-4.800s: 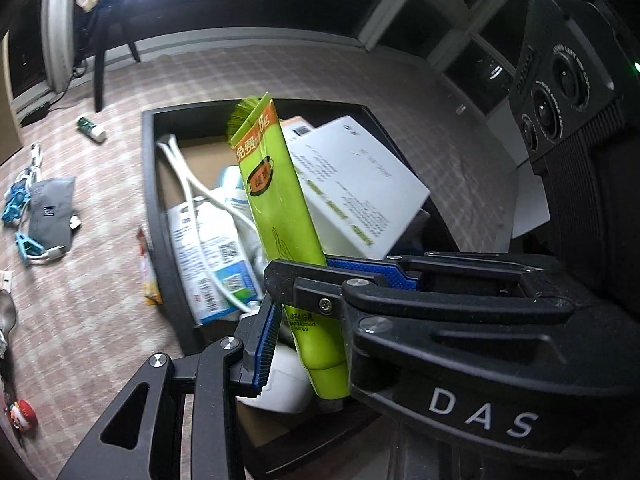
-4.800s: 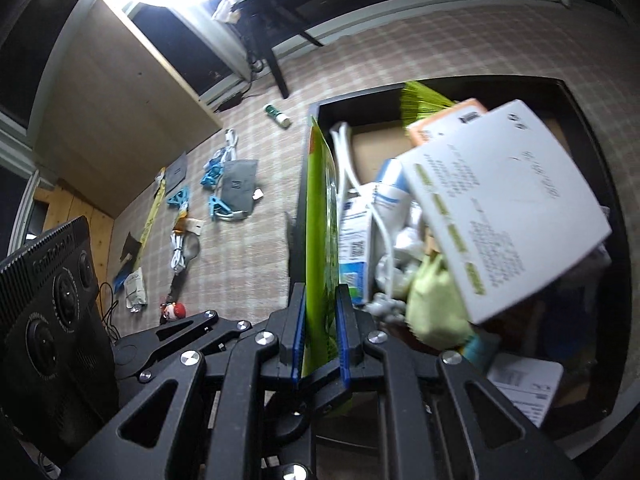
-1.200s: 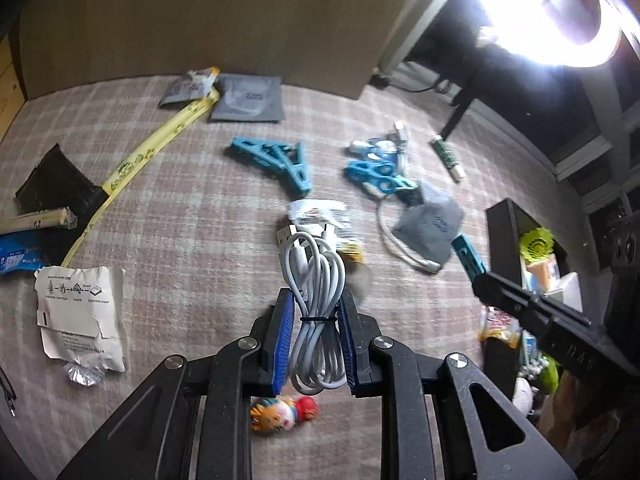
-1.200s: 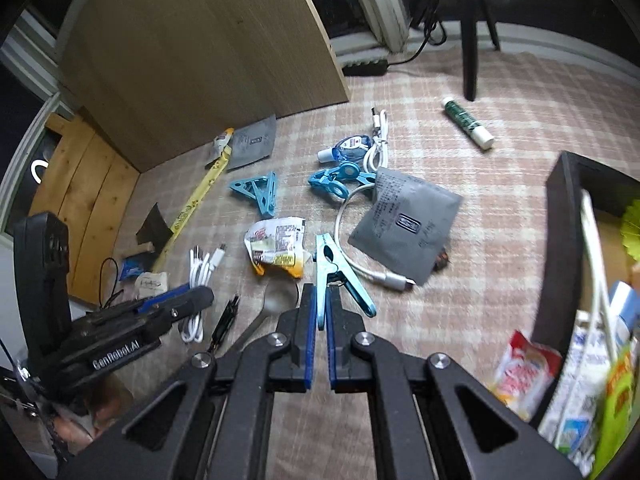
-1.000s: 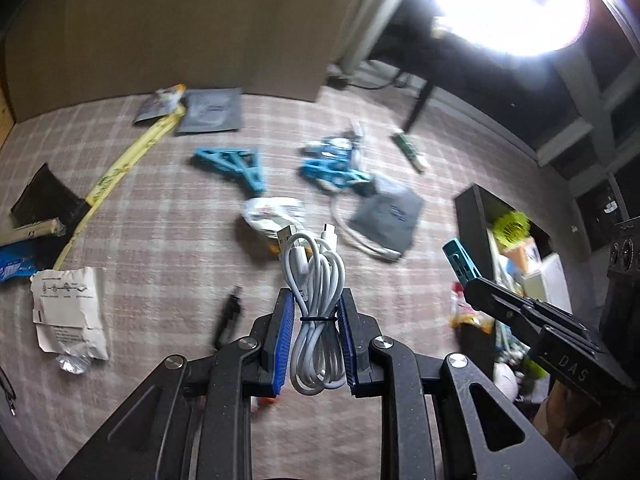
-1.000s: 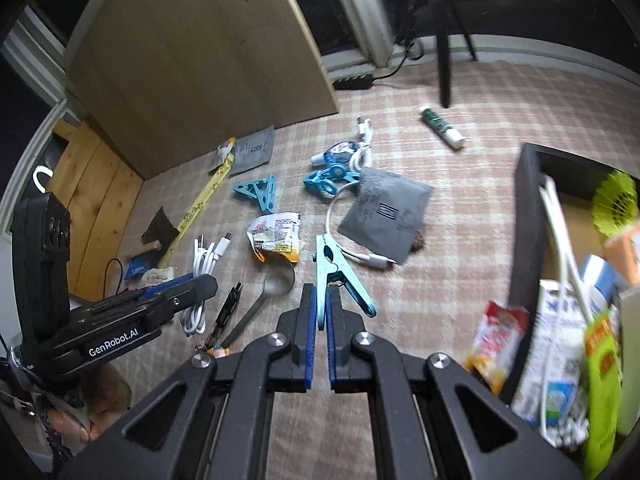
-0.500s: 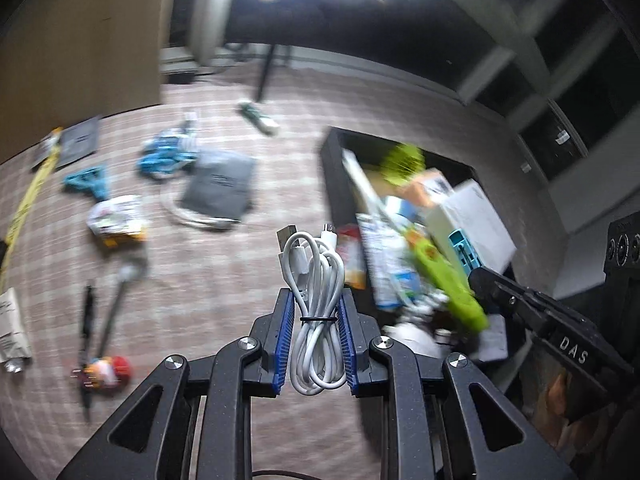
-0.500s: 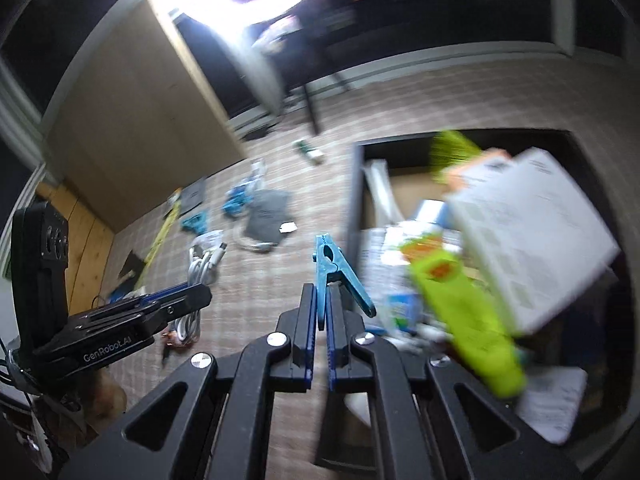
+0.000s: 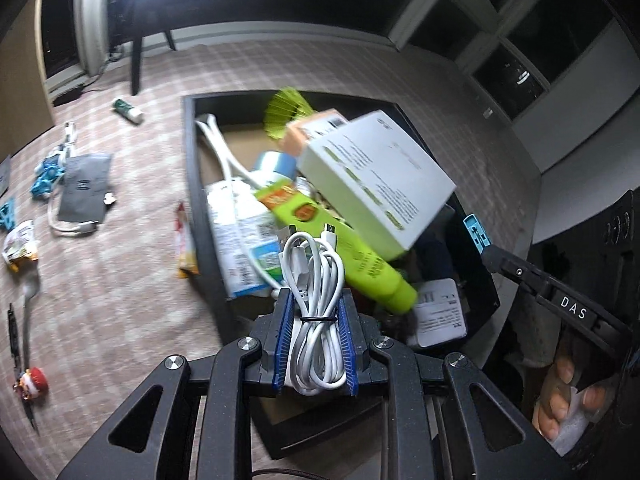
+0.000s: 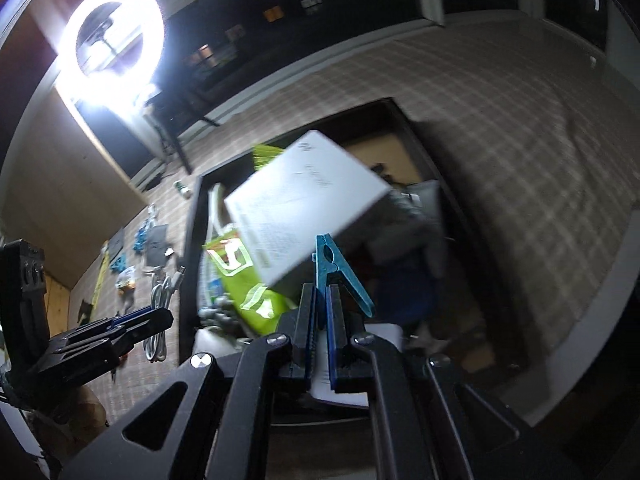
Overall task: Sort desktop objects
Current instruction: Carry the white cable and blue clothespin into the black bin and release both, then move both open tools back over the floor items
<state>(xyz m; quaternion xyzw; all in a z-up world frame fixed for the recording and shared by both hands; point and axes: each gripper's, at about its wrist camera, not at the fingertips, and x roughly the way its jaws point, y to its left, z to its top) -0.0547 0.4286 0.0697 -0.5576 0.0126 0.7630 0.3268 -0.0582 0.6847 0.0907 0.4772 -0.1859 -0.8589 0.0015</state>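
My left gripper is shut on a coiled white cable and hangs over the near edge of the black box. My right gripper is shut on a teal clothespin above the same black box. Inside the box lie a white carton, a green tube and other packets. The right gripper's tip with the clothespin shows at the right of the left wrist view; the left gripper with the cable shows at the left of the right wrist view.
On the checked cloth left of the box lie a grey pouch, blue clips, a snack wrapper, a spoon, a small figurine, a glue stick and a snack packet. A ring light glares.
Both grippers have swung from the scattered items on the cloth over to the black box, each keeping its hold: cable in the left, clothespin in the right.
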